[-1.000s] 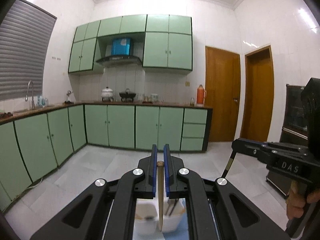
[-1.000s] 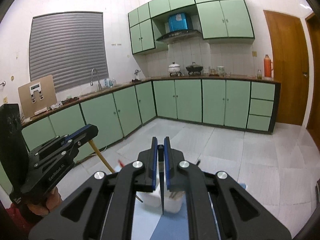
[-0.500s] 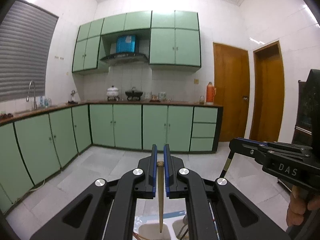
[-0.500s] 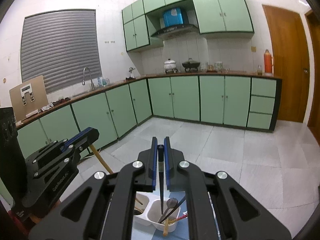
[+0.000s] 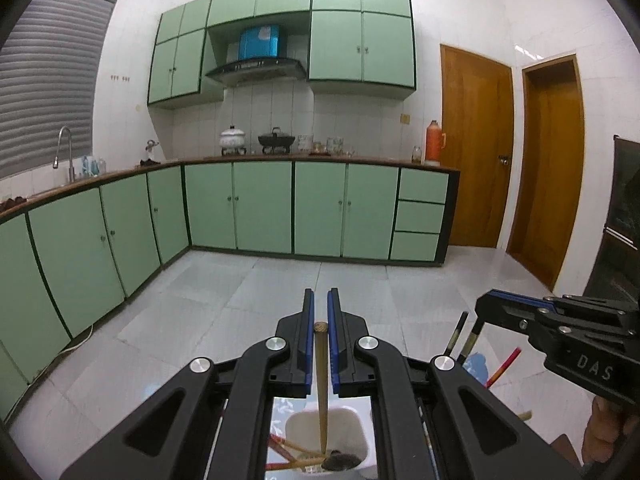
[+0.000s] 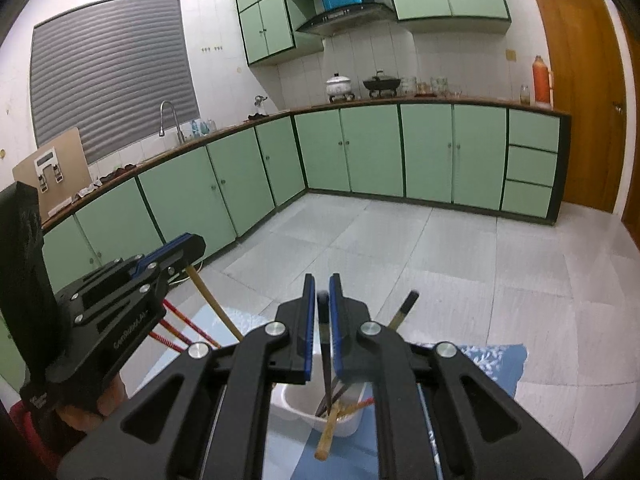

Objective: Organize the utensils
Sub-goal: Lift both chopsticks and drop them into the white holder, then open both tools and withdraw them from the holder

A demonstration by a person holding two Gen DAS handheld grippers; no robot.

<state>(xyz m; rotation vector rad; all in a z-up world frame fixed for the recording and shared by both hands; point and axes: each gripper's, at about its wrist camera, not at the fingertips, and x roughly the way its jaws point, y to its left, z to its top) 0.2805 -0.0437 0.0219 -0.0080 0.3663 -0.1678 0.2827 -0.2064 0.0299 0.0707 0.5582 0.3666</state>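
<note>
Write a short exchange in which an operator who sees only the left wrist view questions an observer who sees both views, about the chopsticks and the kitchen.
Operator: My left gripper pinches a wooden chopstick over the holder. What does the right one hold?
Observer: The right gripper is shut on a dark chopstick, tip down in the holder.
Operator: What is left of the tap?
Observer: A wooden board stands propped there.
</note>
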